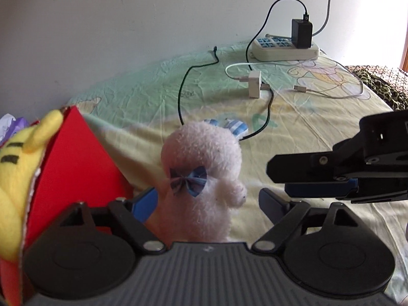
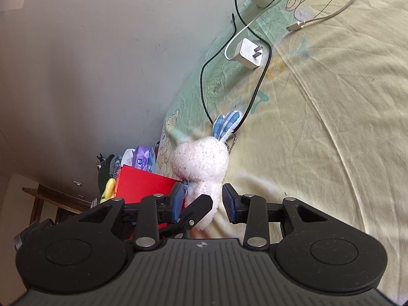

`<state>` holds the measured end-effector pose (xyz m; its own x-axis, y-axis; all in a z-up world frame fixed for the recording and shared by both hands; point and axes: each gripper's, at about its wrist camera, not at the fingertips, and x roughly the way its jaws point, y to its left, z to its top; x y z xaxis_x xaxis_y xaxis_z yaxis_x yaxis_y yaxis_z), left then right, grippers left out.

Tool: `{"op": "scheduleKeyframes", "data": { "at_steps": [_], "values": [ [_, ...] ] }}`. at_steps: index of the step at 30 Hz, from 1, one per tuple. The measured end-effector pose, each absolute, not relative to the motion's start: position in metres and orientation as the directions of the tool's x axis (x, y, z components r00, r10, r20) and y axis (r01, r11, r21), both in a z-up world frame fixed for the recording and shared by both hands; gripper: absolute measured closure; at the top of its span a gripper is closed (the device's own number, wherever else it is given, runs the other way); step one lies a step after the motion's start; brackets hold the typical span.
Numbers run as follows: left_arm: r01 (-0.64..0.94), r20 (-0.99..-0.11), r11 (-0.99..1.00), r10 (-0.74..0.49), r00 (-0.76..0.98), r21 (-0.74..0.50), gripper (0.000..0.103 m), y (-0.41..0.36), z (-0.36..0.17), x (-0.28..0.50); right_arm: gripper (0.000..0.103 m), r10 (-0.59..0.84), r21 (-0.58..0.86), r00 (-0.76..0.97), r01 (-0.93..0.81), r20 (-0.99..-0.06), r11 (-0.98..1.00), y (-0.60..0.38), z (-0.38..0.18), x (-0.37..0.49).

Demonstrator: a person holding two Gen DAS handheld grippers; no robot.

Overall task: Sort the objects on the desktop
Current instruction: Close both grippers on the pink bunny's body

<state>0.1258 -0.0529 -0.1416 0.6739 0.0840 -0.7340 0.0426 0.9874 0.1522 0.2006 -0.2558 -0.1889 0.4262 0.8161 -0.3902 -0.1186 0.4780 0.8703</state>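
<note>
A pink-white plush rabbit point(image 1: 204, 168) with a blue bow and blue striped ears lies on the yellow-green sheet. My left gripper point(image 1: 209, 204) is open, its jaws on either side of the rabbit's body with a gap on the right. My right gripper point(image 2: 204, 201) is open too, with the rabbit point(image 2: 201, 160) between and just ahead of its jaws; it shows in the left wrist view point(image 1: 318, 178) coming in from the right. A red box point(image 1: 76, 163) stands at the left with a yellow plush toy point(image 1: 17, 168) in it.
A white power strip point(image 1: 285, 48) with a black adapter point(image 1: 302, 33) lies at the back by the wall. A white charger point(image 1: 255, 84), white cable point(image 1: 331, 94) and black cable point(image 1: 181, 97) lie on the sheet. Packets point(image 2: 140, 160) sit behind the red box point(image 2: 145, 186).
</note>
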Motion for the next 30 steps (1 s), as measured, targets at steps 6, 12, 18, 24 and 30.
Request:
{"op": "scheduleKeyframes", "data": {
  "at_steps": [6, 12, 18, 24, 30],
  "values": [
    [0.040, -0.774, 0.991, 0.074, 0.629, 0.127, 0.024, -0.043, -0.158, 0.138, 0.060, 0.845, 0.870, 0.362, -0.152, -0.393, 0.470, -0.229, -0.201, 0.223],
    [0.032, -0.770, 0.990, 0.086, 0.633, 0.137, 0.038, -0.041, -0.161, 0.139, 0.059, 0.849, 0.855, 0.329, -0.180, -0.413, 0.486, -0.212, -0.212, 0.234],
    [0.060, -0.757, 0.979, 0.109, 0.645, 0.192, 0.049, -0.050, -0.159, 0.133, 0.059, 0.854, 0.856, 0.307, -0.180, -0.420, 0.485, -0.208, -0.218, 0.235],
    [0.080, -0.756, 0.984, 0.070, 0.651, 0.160, 0.049, -0.056, -0.152, 0.120, 0.066, 0.851, 0.851, 0.305, -0.183, -0.427, 0.492, -0.221, -0.212, 0.227],
    [0.118, -0.768, 0.985, 0.024, 0.641, 0.129, 0.050, -0.069, -0.148, 0.095, 0.068, 0.840, 0.841, 0.301, -0.172, -0.451, 0.513, -0.243, -0.204, 0.206]
  ]
}}
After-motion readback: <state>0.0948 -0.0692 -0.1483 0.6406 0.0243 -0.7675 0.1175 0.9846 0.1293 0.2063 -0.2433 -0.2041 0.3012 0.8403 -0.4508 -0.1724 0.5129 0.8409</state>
